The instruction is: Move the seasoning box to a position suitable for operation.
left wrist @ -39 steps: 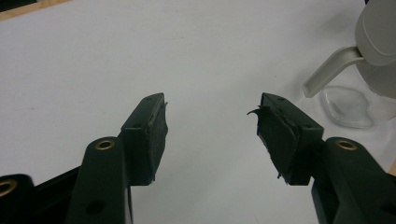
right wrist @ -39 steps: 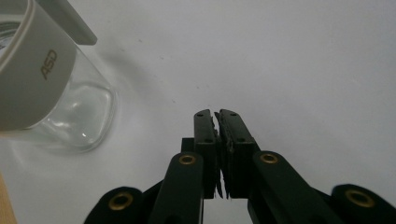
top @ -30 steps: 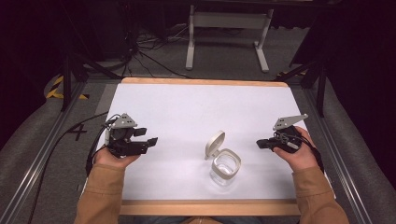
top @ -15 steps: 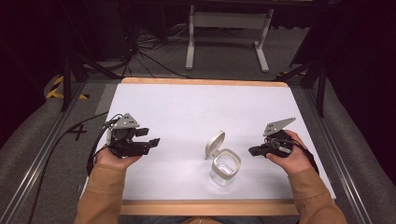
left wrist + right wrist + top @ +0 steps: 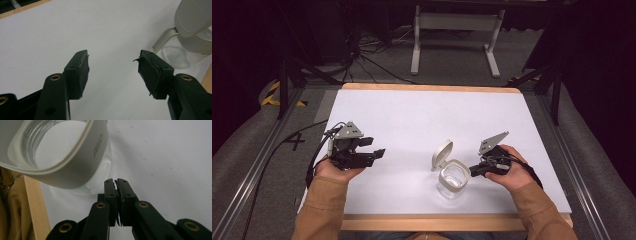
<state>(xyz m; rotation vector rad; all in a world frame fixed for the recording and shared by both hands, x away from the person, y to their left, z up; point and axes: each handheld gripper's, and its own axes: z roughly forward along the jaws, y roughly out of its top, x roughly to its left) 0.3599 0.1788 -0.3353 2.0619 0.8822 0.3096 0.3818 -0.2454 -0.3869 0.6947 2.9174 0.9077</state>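
A clear jar (image 5: 452,180) with a beige rim stands near the table's front, right of centre; its hinged beige lid (image 5: 441,154) is flipped up on the far-left side. My right gripper (image 5: 473,170) is shut with nothing between its jaws, its tips just right of the jar's rim. In the right gripper view the jar (image 5: 57,152) looms at upper left, right in front of the closed right gripper (image 5: 117,181). My left gripper (image 5: 379,152) rests at the left, open and empty, pointing toward the jar. The left gripper view has the jar (image 5: 192,32) beyond the open left gripper (image 5: 112,58).
The white table top (image 5: 427,115) has a wooden front edge (image 5: 452,221) close behind the jar. A cable (image 5: 282,150) trails off the table's left side. Beyond the far edge stand a metal stand (image 5: 457,30) and floor cables.
My right gripper has moved left and slightly toward the front, from well right of the jar to right beside its rim. The left gripper has barely moved.
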